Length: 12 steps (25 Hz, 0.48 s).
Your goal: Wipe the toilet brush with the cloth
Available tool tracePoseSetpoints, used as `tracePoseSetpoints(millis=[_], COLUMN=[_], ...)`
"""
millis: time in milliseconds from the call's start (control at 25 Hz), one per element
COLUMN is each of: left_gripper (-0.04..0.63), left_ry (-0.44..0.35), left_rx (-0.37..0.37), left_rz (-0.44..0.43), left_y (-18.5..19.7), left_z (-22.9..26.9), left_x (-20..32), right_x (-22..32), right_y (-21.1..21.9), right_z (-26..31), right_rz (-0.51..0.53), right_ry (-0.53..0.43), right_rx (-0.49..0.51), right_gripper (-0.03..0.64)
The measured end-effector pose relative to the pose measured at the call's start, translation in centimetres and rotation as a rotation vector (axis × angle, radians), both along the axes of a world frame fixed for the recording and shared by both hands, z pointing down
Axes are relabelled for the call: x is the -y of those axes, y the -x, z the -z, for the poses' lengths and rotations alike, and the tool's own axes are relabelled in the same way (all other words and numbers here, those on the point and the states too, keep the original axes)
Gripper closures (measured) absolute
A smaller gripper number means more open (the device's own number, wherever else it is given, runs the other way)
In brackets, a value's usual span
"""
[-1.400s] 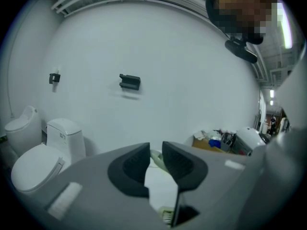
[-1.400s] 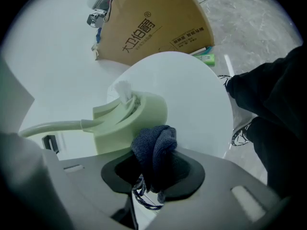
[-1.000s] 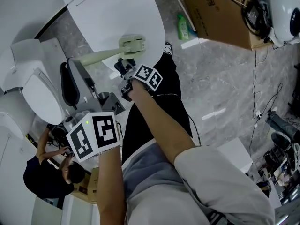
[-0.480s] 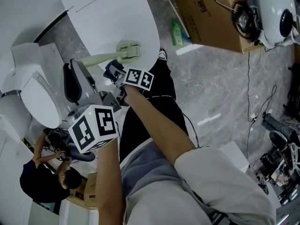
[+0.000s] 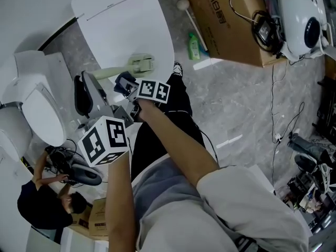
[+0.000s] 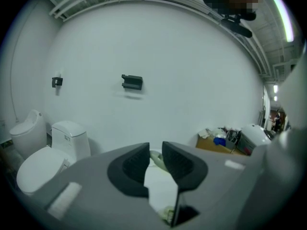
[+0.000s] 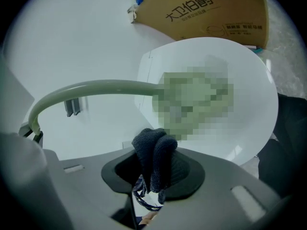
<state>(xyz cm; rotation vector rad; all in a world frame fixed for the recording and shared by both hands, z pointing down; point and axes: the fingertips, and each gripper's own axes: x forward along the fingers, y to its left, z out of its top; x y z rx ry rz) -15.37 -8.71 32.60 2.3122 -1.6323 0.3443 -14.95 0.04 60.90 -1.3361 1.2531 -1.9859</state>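
Cloth (image 7: pixel 154 145), dark blue and knitted, bunched upright between the jaws of the right gripper (image 7: pixel 152 174) and clamped fast there, a thin patterned loop hanging below the fold. Toward the person's left, left gripper (image 6: pixel 156 153) with jaws drawn almost together, only a narrow slot between them, pale green of a handle showing inside that slot and gripped there. Both held out over black trousers (image 5: pixel 168 119) on bare forearms. Just beyond the cloth and near it, white showing between the two in the right gripper view: toilet brush (image 5: pixel 113 68), pale green, long handle curving from the left gripper across to a squared head (image 5: pixel 143 63). Head over the near rim of a white oval lid (image 5: pixel 126 20), handle running along that rim. Off to the left, a second white toilet (image 5: pixel 39 106), lid closed, tank against a plain white wall (image 6: pixel 158 56). Farther out on grey marbled floor (image 5: pixel 236 93): green bottle (image 5: pixel 193 43) beside a brown cardboard box (image 5: pixel 226 9) with black print on its side, thin cables trailing across the tiles. At the lower left of the head view, another person (image 5: pixel 37 206) in dark clothing, bent over something too small to make out.
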Motion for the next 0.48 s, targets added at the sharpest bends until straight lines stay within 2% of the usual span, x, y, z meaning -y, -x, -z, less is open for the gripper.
tracePoseSetpoints(millis=[480], left_gripper=[0.595], left_ry=[0.003], left_rx=[0.012], left_rz=[0.018], left_y=[-0.1], left_z=[0.1], left_x=[-0.1], right_x=[0.2], right_y=[-1.3], right_z=[1.2], right_rz=[0.075], right_ry=[-0.022], right_rx=[-0.025], right_gripper=[0.509])
